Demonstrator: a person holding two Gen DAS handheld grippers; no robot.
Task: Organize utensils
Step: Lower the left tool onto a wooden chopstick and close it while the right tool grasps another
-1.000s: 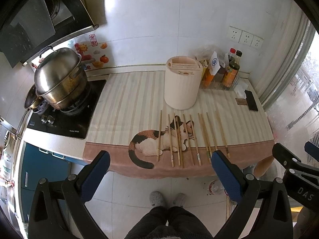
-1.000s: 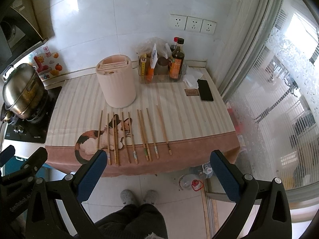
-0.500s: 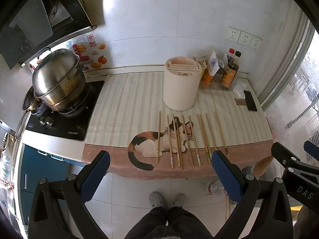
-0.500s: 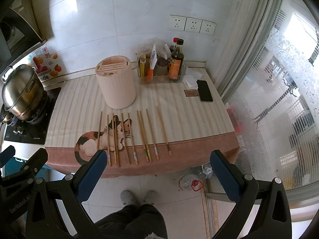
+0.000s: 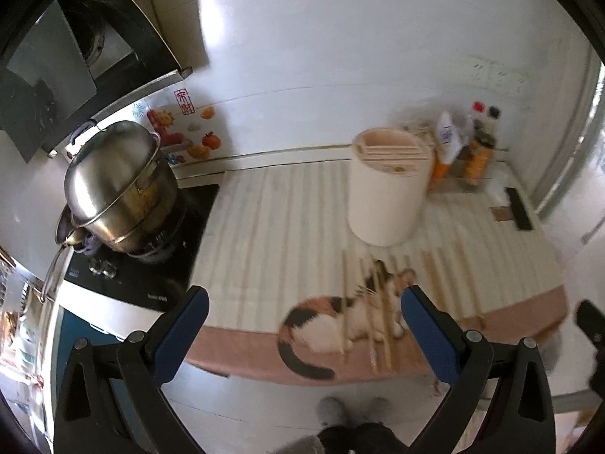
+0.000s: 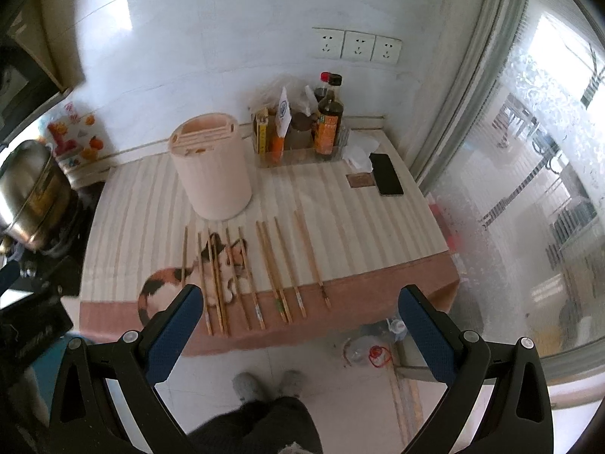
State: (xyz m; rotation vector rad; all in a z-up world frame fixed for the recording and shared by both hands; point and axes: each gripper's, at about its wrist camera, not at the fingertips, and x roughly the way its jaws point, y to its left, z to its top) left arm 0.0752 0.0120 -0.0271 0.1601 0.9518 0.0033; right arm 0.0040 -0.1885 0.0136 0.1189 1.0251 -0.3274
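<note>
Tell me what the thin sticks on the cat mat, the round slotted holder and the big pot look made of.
Thin tan chopsticks: likely bamboo or wood, matte, with a warm uneven tone. Round pale pink slotted holder: probably plastic, with smooth uniform colour and moulded slots. Large lidded silver pot: polished metal, likely stainless steel, with mirror-like highlights.

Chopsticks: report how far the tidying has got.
Done: nothing visible. The chopsticks all lie loose in a row on the cat mat, in front of the cream holder; no chopstick shows sticking out of its top. In hand: nothing; the left tool and right tool are both open and empty, near the counter's front edge. Left: pick up every chopstick and put it away.
</note>
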